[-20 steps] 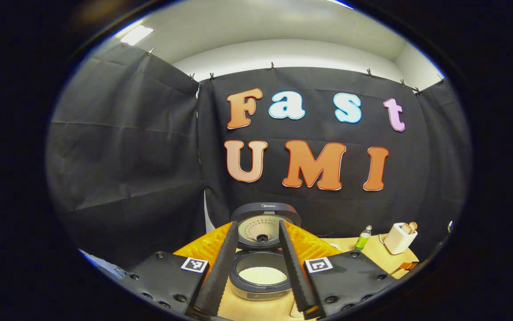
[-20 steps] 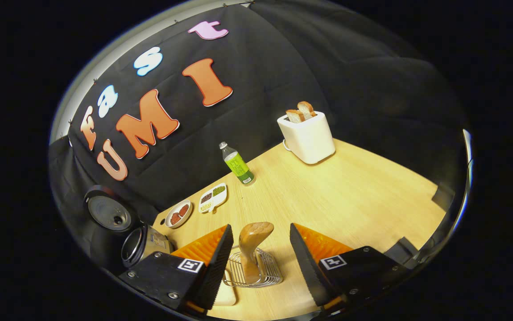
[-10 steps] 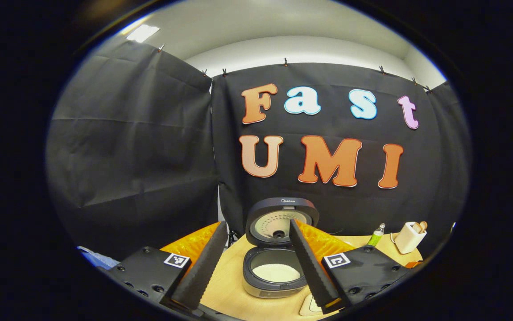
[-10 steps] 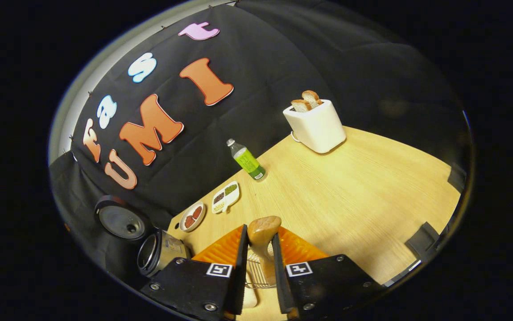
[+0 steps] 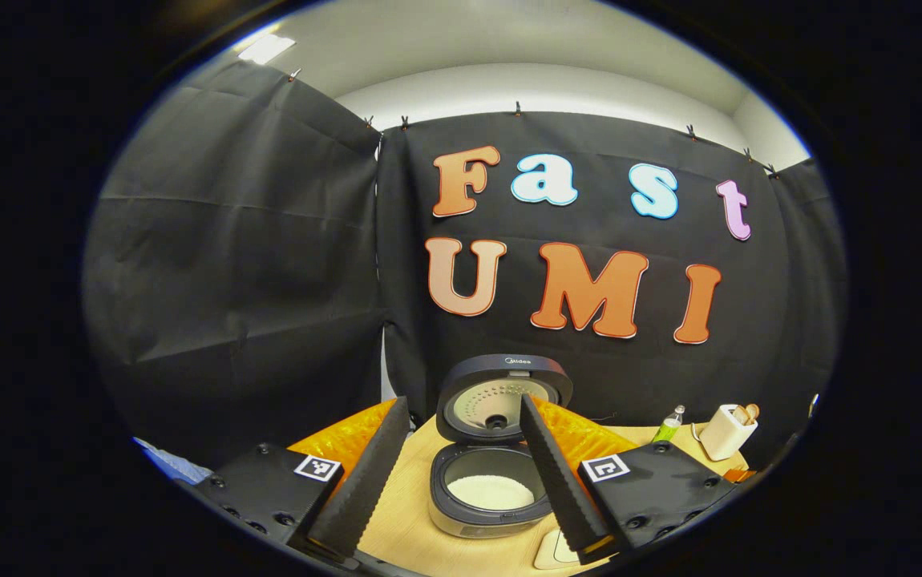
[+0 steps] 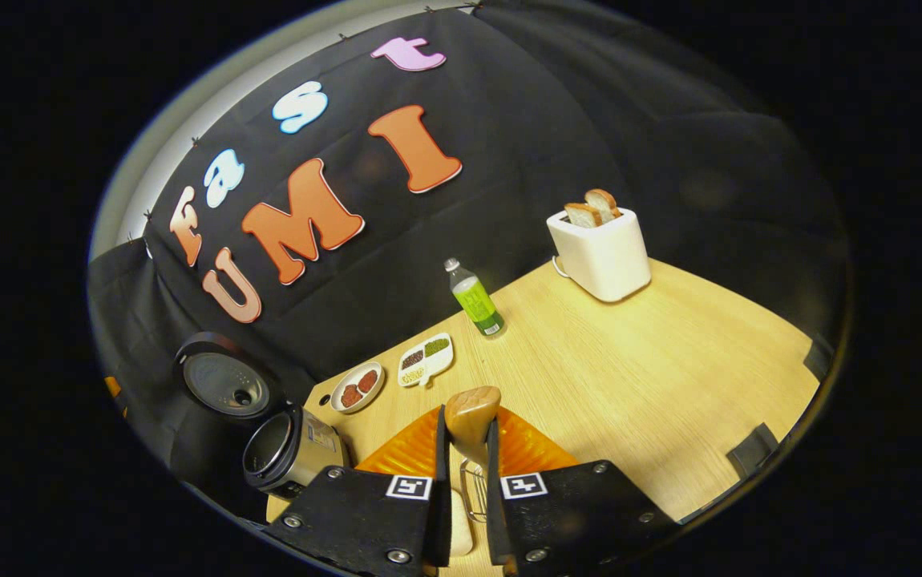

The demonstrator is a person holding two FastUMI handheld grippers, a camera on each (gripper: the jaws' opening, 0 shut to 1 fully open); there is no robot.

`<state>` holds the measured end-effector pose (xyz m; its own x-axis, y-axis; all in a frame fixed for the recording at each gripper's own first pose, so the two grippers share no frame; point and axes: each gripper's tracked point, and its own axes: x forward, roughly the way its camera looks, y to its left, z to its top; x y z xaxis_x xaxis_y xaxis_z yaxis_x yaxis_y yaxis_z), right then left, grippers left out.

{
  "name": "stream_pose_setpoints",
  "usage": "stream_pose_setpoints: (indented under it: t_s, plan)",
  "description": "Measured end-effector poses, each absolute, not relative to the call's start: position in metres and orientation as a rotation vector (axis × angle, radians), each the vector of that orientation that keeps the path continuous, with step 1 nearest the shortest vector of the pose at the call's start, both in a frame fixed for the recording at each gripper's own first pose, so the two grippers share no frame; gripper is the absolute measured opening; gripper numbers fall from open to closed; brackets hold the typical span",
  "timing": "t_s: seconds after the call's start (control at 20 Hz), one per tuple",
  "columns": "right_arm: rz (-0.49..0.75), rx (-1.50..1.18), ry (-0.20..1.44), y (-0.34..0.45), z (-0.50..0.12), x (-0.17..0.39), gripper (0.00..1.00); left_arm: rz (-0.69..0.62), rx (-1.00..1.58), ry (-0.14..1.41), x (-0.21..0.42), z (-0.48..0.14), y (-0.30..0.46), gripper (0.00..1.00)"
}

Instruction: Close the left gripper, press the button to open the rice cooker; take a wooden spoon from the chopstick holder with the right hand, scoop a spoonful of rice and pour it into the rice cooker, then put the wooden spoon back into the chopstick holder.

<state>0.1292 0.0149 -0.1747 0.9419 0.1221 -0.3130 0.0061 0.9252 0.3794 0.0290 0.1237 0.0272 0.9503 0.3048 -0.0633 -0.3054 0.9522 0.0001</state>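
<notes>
In the left gripper view the rice cooker (image 5: 491,501) stands open, its lid (image 5: 503,394) upright, with white rice in the pot. My left gripper (image 5: 462,402) hangs open in front of it, nothing between its fingers. My right gripper (image 6: 467,425) is shut on the wooden spoon (image 6: 471,409), whose rounded top sticks up past the fingertips. The wire chopstick holder (image 6: 472,490) shows just below, between the fingers. The rice cooker (image 6: 289,458) lies far left of the right gripper, its lid (image 6: 224,385) raised.
On the wooden table (image 6: 669,377) stand a white toaster (image 6: 601,255) with bread, a green bottle (image 6: 475,300), a small round dish (image 6: 357,389) and a divided dish (image 6: 426,361). A pale object (image 5: 547,550) lies by the cooker's front.
My right gripper closed from wide open onto the spoon's top. My left gripper opened a little wider and drew back from the cooker.
</notes>
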Motion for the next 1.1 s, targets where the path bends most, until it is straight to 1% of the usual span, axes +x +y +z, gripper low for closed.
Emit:
stream_pose_setpoints:
  t_s: [0.2,0.3,0.4,0.45,0.6,0.65,0.7,1.0,1.05,1.1]
  plan:
    - [0.085,0.301,0.279,0.027,-0.141,0.124,0.17,0.293,0.005,0.059,0.03,0.026,0.129,0.94]
    - [0.11,0.296,0.246,0.041,-0.121,0.119,0.17,0.29,0.025,0.069,0.031,0.024,0.134,0.98]
    - [0.142,0.284,0.217,0.06,-0.104,0.115,0.17,0.281,0.037,0.065,0.031,0.026,0.139,1.0]
    - [0.159,0.279,0.201,0.071,-0.097,0.112,0.17,0.278,0.044,0.063,0.031,0.028,0.143,0.94]
    - [0.215,0.269,0.174,0.109,-0.082,0.102,0.17,0.271,0.052,0.056,0.031,0.029,0.153,0.98]
    - [0.237,0.263,0.175,0.122,-0.082,0.099,0.12,0.268,0.05,0.056,0.032,0.029,0.157,0.99]
    - [0.253,0.257,0.177,0.134,-0.083,0.096,0.17,0.268,0.049,0.057,0.032,0.028,0.163,1.0]
    - [0.285,0.157,0.242,0.181,-0.141,0.09,0.17,0.235,0.061,0.078,0.034,0.019,0.187,0.98]
    - [0.28,0.127,0.253,0.184,-0.153,0.092,0.17,0.226,0.057,0.081,0.035,0.018,0.19,0.94]
    - [0.277,0.087,0.26,0.186,-0.164,0.092,0.17,0.218,0.051,0.085,0.035,0.017,0.193,0.98]
